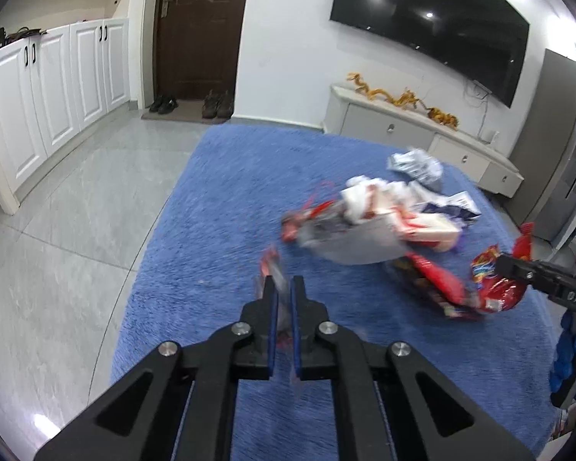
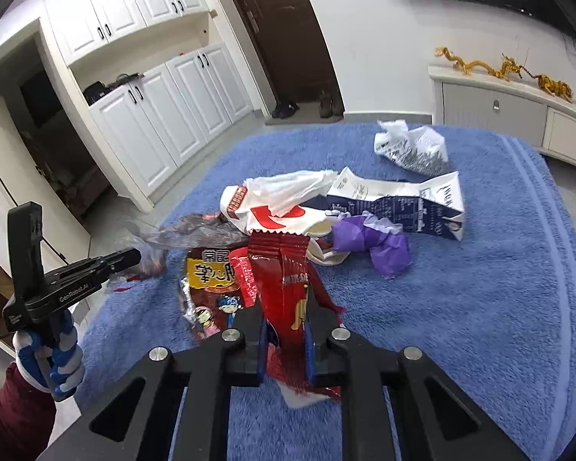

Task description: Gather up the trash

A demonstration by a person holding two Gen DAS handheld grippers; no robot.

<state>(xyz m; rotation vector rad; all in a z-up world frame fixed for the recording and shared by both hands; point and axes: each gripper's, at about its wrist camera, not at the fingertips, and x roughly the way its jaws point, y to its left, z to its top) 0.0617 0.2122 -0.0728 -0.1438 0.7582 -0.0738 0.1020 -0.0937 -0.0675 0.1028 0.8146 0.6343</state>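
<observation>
Gripping a red snack bag (image 2: 288,292) in my right hand-held gripper (image 2: 286,330), I clamp the left hand-held gripper (image 1: 282,288) on a clear wrapper (image 1: 272,269); milk carton (image 2: 403,203) at one o'clock.

Left gripper (image 1: 282,288): pointing toward 12 o'clock, angled downward, jaws nearly together, pinching a thin clear wrapper; left hand (image 2: 52,357): gloved blue and white, maroon sleeve, at 8 o'clock of the right view; right gripper (image 2: 286,319): angled downward, jaws clamped on a red wrapper
</observation>
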